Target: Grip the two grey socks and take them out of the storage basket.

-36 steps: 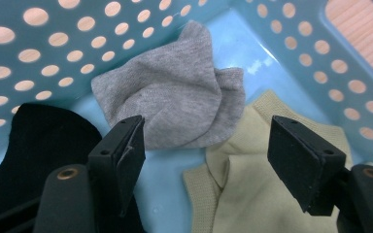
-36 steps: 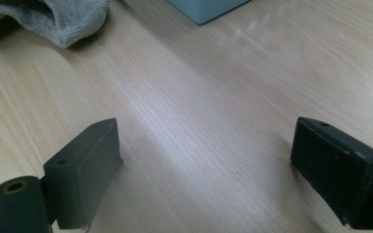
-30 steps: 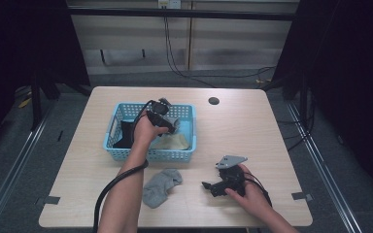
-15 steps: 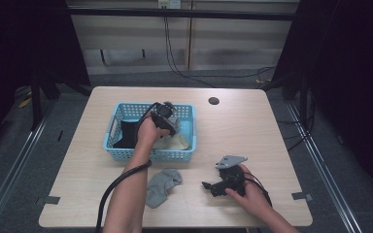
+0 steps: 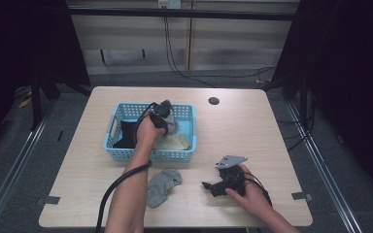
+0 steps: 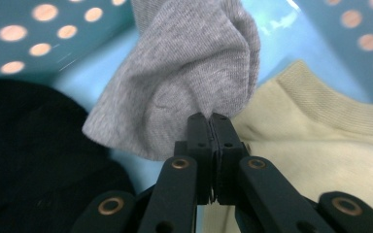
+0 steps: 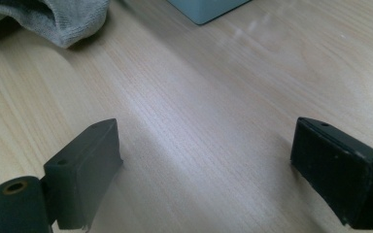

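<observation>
**Two grey socks, one already pinched in the basket**

One grey sock (image 6: 184, 82) sits inside the blue basket (image 5: 111, 133), toward its far middle, and the left gripper (image 6: 210, 119) has just been closing on it: the jaws now meet almost flat, with a fold of the knit caught between the tips. The cloth is light, soft and limp, so it should lift with little effort but will drape and swing rather than keep any shape. The ribbed knit gives the pads something to bite on, so slipping seems unlikely, though a hold on one thin fold near the edge may let the rest trail. A grip on a thicker bunch would likely be surer.

Close around it lie a black garment (image 6: 34, 160) on the left of the basket and a cream sock (image 6: 320, 145) on the right, both touching or nearly touching the grey one. Either could be dragged up along with it if the fabrics cling. The basket's perforated walls stand on every side, so the way out is upward.

The second grey sock (image 5: 162, 187) lies crumpled on the wooden table (image 5: 272, 131), near the front edge, just in front of the basket. The right gripper (image 7: 206, 165) rests on the table to the right of it, jaws spread wide with nothing between them.
</observation>
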